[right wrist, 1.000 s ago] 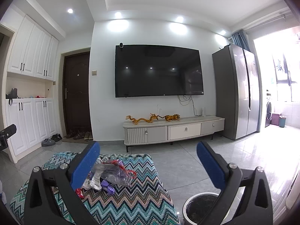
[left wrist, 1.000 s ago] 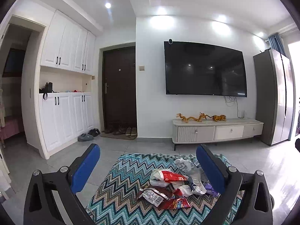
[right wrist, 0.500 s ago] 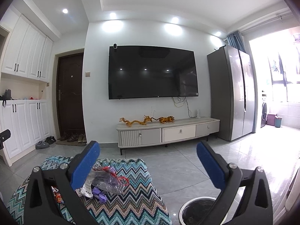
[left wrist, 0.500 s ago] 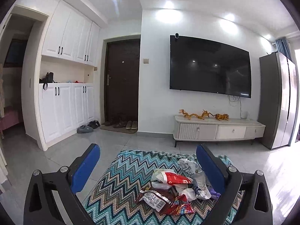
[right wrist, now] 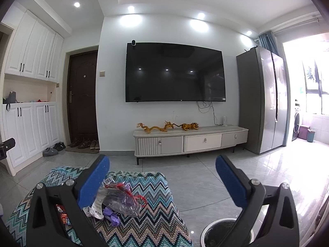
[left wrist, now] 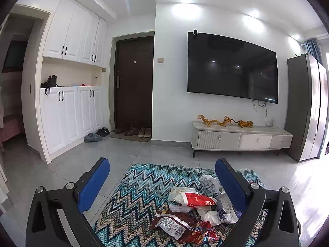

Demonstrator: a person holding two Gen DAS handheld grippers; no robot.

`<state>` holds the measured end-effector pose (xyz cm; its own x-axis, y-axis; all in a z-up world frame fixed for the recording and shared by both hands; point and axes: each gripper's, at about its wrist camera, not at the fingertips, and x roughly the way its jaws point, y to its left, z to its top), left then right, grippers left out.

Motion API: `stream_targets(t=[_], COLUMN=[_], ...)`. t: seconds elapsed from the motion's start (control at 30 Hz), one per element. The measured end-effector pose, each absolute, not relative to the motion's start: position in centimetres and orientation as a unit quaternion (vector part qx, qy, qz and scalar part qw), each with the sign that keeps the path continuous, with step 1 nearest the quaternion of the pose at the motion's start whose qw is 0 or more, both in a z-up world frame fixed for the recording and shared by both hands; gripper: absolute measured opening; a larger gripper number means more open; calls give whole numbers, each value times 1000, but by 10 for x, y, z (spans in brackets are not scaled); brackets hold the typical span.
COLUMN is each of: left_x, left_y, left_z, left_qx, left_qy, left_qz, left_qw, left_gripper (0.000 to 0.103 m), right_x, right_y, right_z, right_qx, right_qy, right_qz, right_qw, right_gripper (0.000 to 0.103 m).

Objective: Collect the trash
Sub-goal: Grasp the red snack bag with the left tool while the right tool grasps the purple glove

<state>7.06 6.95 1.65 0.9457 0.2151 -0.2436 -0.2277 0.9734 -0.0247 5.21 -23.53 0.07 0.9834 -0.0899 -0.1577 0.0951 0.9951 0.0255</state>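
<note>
Wrappers (left wrist: 191, 216) lie heaped on the zigzag blanket (left wrist: 141, 187), under the left gripper (left wrist: 162, 170), fingers wide and empty. Right gripper (right wrist: 162, 170), equally wide, hovers beside the blanket above a bin (right wrist: 218, 229); beyond stands a TV cabinet (right wrist: 191, 140).

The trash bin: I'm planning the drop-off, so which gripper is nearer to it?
Right. The right gripper hangs open just above and left of the trash bin. The left gripper, also open, faces the wrapper pile; no bin shows there.
</note>
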Motion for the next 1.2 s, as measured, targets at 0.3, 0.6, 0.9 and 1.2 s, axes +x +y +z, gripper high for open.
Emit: stream_targets(t=[0.3, 0.6, 0.9, 1.2], left_x=[101, 129, 166, 187], left_y=[84, 45, 20, 20], left_z=[-30, -99, -147, -173], left_qx=[-13, -8, -10, -29], left_qy=[207, 323, 400, 445], left_qz=[64, -99, -161, -168], left_qw=[976, 941, 902, 879], left_gripper=[103, 98, 73, 39], right_x=[90, 142, 193, 237], right_y=[-229, -210, -170, -147], right_z=[-34, -103, -160, -193], right_qx=[21, 58, 27, -24], right_qy=[157, 287, 382, 415], right_qz=[8, 134, 231, 246], right_qw=[987, 947, 894, 875], right_gripper=[103, 90, 61, 46])
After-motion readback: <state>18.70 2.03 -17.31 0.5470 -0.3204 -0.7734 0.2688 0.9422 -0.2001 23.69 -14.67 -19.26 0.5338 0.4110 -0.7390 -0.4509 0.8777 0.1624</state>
